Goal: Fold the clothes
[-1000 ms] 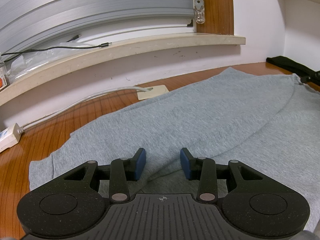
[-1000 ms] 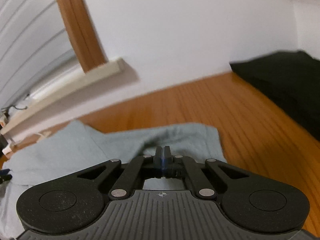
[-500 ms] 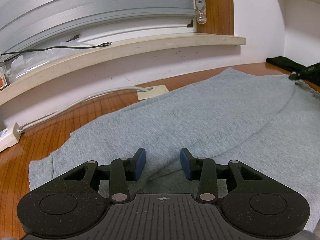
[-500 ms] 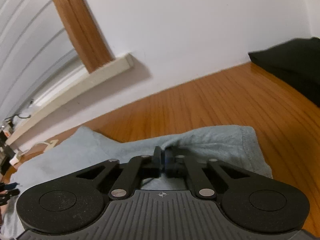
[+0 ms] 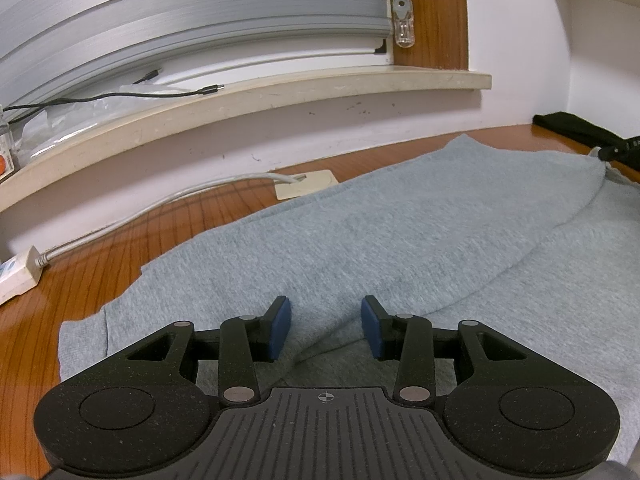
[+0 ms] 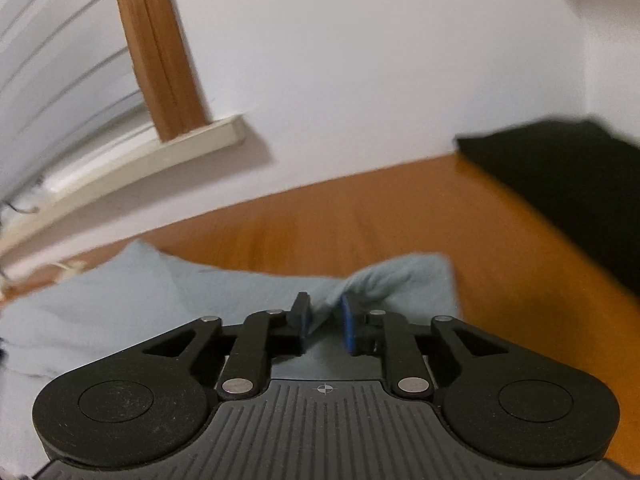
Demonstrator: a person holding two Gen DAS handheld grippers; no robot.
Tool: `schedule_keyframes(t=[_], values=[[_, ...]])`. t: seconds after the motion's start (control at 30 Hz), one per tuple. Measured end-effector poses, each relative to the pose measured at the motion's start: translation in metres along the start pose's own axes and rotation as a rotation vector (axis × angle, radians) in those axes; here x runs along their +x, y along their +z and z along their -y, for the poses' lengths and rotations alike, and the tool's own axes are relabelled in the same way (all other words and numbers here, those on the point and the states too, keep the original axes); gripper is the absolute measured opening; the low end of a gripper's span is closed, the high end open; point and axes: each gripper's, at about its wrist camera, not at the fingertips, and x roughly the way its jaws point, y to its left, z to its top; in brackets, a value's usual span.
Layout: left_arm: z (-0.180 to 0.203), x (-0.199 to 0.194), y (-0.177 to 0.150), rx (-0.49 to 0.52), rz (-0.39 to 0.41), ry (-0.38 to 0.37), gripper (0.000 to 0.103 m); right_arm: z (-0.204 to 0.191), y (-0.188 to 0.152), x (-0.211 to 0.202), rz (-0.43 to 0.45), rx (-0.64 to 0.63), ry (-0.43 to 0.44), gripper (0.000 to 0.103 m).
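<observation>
A grey garment (image 5: 400, 240) lies spread on the wooden table (image 5: 168, 232), one layer folded over another. My left gripper (image 5: 326, 328) hovers low over its near edge, open, with a soft ridge of cloth running between the blue pads (image 5: 280, 326) and not pinched. In the right wrist view the same grey garment (image 6: 120, 300) ends in a corner that peaks up between the jaws of my right gripper (image 6: 325, 320). Those jaws are opening, and the cloth still stands between them, no longer squeezed.
A window sill (image 5: 280, 92) with a black cable runs along the back wall under the blinds. A white cable (image 5: 160, 204) leads to a power strip (image 5: 16, 276) at the left. A black garment (image 6: 560, 184) lies at the right end of the table.
My right gripper's jaws, shut on the grey cloth corner before, have parted, and that hand shifted and rolled slightly. The left gripper and the cloth under it have not moved.
</observation>
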Motion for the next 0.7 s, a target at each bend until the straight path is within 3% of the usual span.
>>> schedule_keyframes(t=[0.07,0.17,0.23,0.3,0.4,0.47,0.53,0.63,0.7], values=[[0.001,0.0,0.0,0.003,0.0,0.006,0.045,-0.007,-0.001,-0.005,0.041,-0.063,-0.053,0.02],[0.001,0.0,0.0,-0.001,-0.002,0.008,0.047,-0.011,-0.002,-0.008,0.097,-0.107,-0.013,0.022],[0.0,0.0,0.0,-0.003,-0.002,0.008,0.047,-0.015,-0.001,0.0,0.072,-0.135,0.065,0.022],[0.0,0.0,0.0,-0.003,-0.002,0.008,0.047,-0.019,-0.001,0.014,0.025,-0.17,0.071,0.022],[0.0,0.0,0.0,-0.003,-0.002,0.008,0.047,-0.007,0.0,0.036,-0.044,-0.18,-0.022,0.022],[0.0,0.0,0.0,-0.003,-0.002,0.007,0.047,0.012,0.003,0.042,-0.047,-0.134,-0.095,0.018],[0.0,0.0,0.0,-0.005,-0.002,0.007,0.049,0.03,0.006,0.036,-0.035,-0.067,-0.106,0.015],[0.0,0.0,0.0,-0.004,-0.001,0.013,0.05,0.026,0.002,0.021,0.0,-0.082,-0.105,0.03],[0.0,-0.002,-0.001,-0.003,0.001,0.017,0.051,0.017,-0.005,0.014,-0.002,-0.121,-0.059,0.03]])
